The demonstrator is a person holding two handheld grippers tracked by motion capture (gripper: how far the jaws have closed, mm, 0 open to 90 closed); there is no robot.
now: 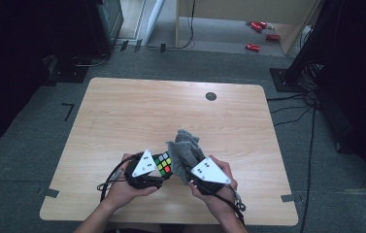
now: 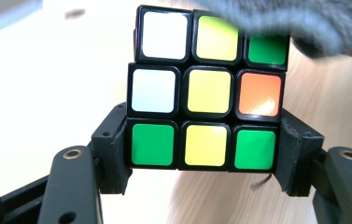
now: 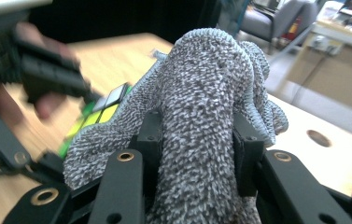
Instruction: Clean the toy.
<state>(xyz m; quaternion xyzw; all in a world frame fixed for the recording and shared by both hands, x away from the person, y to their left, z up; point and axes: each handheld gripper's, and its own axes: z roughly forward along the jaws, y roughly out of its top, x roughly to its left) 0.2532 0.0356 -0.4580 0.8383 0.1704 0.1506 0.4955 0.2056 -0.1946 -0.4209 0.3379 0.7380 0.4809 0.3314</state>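
Note:
A puzzle cube (image 1: 163, 164) with coloured squares sits near the table's front edge, held between the jaws of my left gripper (image 1: 157, 170). In the left gripper view the cube (image 2: 206, 88) shows white, yellow, green and orange squares, and both pads press its lower sides. My left gripper (image 2: 204, 154) is shut on it. A bunched grey cloth (image 1: 185, 150) is clamped in my right gripper (image 1: 188, 170). In the right gripper view the cloth (image 3: 201, 102) bulges up between the jaws of my right gripper (image 3: 197, 149) and drapes over the cube (image 3: 96, 114). The cloth (image 2: 299, 23) touches the cube's top right corner.
The wooden table (image 1: 137, 111) has a round dark grommet (image 1: 211, 96) near its far edge. Cables trail from both grippers toward the front edge. Red objects (image 1: 260, 34) lie on the floor beyond the table, with dark stands at both sides.

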